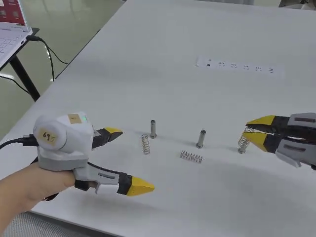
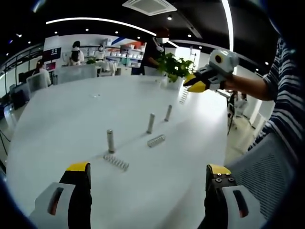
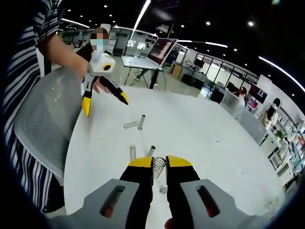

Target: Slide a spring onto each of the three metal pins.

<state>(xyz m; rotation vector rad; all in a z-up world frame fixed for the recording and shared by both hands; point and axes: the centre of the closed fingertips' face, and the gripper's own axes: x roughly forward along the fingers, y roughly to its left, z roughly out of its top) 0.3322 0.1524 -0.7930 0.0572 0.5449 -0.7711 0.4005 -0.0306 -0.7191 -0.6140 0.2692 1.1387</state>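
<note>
Spring one (image 1: pixel 243 142) is pinched near its top between the tips of my right gripper (image 1: pixel 245 129), jaws almost together on it. Its lower end reaches down to the counter (image 1: pixel 173 59) at the right end of the row. Third pin (image 2: pixel 168 113) stands just beside it; can't tell whether the coil is over that pin. Spring two (image 1: pixel 191 157) lies flat just beside the middle pin (image 1: pixel 201 139), not on it. Spring three (image 1: pixel 145 144) lies flat just beside the first pin (image 1: pixel 153 129), also not on it. Both those pins are upright and bare. My left gripper (image 1: pixel 127 159) hovers spread wide, holding nothing, left of the row near the first pin. Power strip (image 1: pixel 240 66) lies further back on the counter. Laptop (image 1: pixel 12 24) sits on a stand off the counter's left side.
</note>
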